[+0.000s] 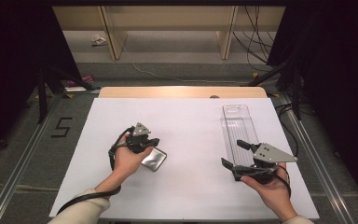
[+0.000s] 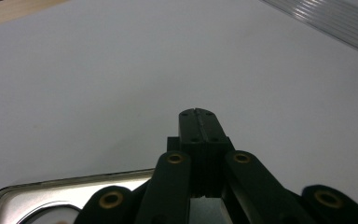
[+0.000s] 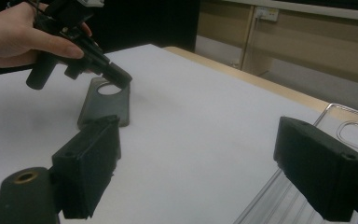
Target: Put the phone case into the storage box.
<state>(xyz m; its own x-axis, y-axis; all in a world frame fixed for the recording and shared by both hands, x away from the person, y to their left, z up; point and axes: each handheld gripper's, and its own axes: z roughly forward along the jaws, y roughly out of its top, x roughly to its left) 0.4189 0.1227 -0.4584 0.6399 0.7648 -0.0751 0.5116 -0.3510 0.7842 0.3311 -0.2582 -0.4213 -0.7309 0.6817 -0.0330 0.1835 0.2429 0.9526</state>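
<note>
The left gripper (image 2: 199, 114) is seen clenched tight, pads pressed together with nothing between them, poised just above the silver case (image 1: 154, 159) lying flat on the white table (image 1: 186, 126). Contact with the case cannot be told. The case's long axis is set diagonally, one end aimed toward the table's far right. The right gripper (image 1: 235, 154) is held spread wide and empty, straddling the near end of the clear tray (image 1: 237, 126).

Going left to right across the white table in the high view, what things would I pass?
Left gripper → silver phone case lying flat → bare white table → clear plastic tray → right gripper, jaws open at the tray's near end.
</note>
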